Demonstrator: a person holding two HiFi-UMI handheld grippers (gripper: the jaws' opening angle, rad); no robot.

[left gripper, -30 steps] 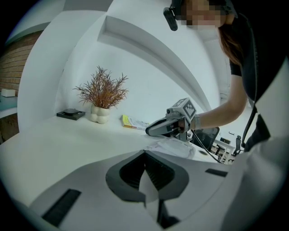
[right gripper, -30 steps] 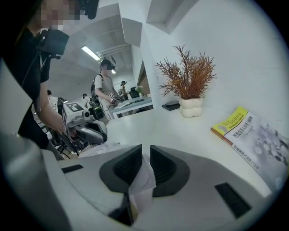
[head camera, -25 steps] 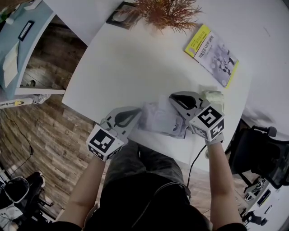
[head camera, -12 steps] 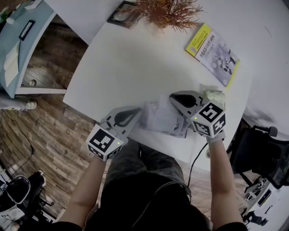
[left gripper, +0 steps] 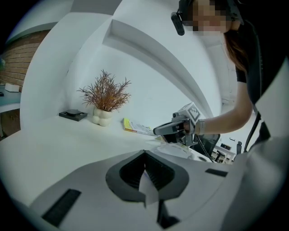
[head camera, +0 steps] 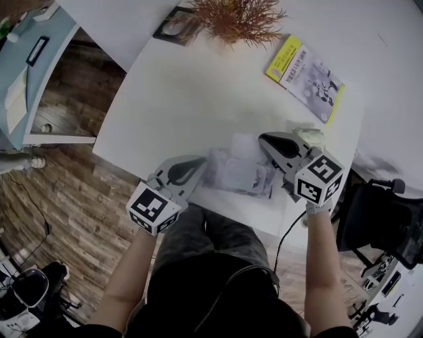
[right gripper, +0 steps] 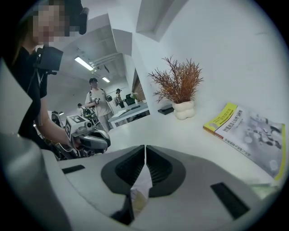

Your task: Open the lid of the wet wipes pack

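The wet wipes pack (head camera: 236,175), a crinkled clear-and-white pouch, lies near the front edge of the white table (head camera: 185,92). My left gripper (head camera: 201,166) is shut on the pack's left end, and a strip of white film shows between its jaws (left gripper: 146,187). My right gripper (head camera: 264,140) is shut on the thin white lid flap (right gripper: 142,180). The lid (head camera: 243,143) stands lifted off the pack's top, just left of the right fingertips. The right gripper (left gripper: 174,128) also shows in the left gripper view, hovering over the pack.
A yellow-edged book (head camera: 305,78) lies at the back right. A dried plant in a white vase (head camera: 234,16) and a black tray (head camera: 175,26) stand at the back. A pale green crumpled item (head camera: 310,137) sits beside the right gripper. A black chair (head camera: 377,218) is right of the table.
My right gripper has moved right and up, pulling the lid flap up off the pack. The left gripper has kept its hold in place.
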